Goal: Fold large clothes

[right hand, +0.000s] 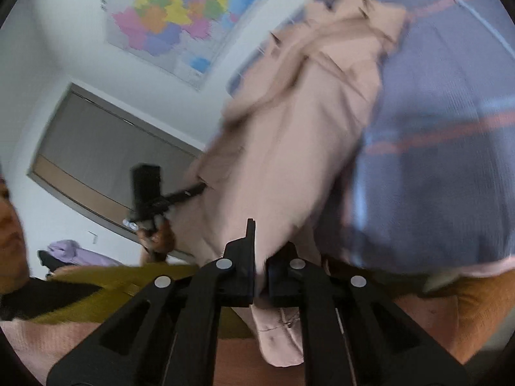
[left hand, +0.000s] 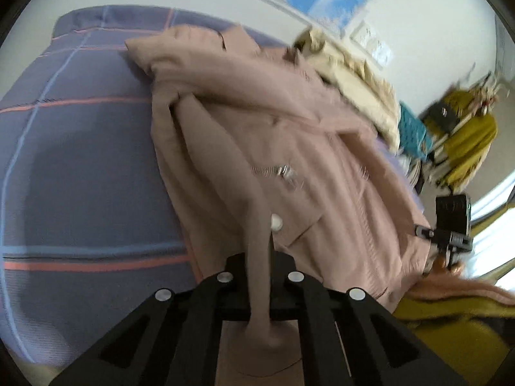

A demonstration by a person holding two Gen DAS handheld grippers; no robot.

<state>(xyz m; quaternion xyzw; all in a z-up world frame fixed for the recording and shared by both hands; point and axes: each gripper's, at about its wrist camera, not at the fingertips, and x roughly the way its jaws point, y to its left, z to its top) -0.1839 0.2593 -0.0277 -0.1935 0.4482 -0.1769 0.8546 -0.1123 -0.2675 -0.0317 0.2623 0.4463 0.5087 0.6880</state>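
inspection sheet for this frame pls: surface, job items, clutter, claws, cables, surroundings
Surface: bed with blue plaid cover.
Job's things: pink jacket spread on the cover, partly lifted at its near edge.
Clutter: cream garment beyond the jacket; mustard clothes on a rack.
Grippers: left claw shut on jacket fabric; right claw shut on jacket fabric.
Cables: nothing seen.
Surroundings: wall map, white walls, grey door.

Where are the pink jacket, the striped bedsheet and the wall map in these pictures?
pink jacket (left hand: 289, 148): left wrist view, on its front panel near the zipper pull.
striped bedsheet (left hand: 80, 160): left wrist view, on bare purple fabric left of the jacket.
wall map (right hand: 180, 9): right wrist view, on its coloured regions.
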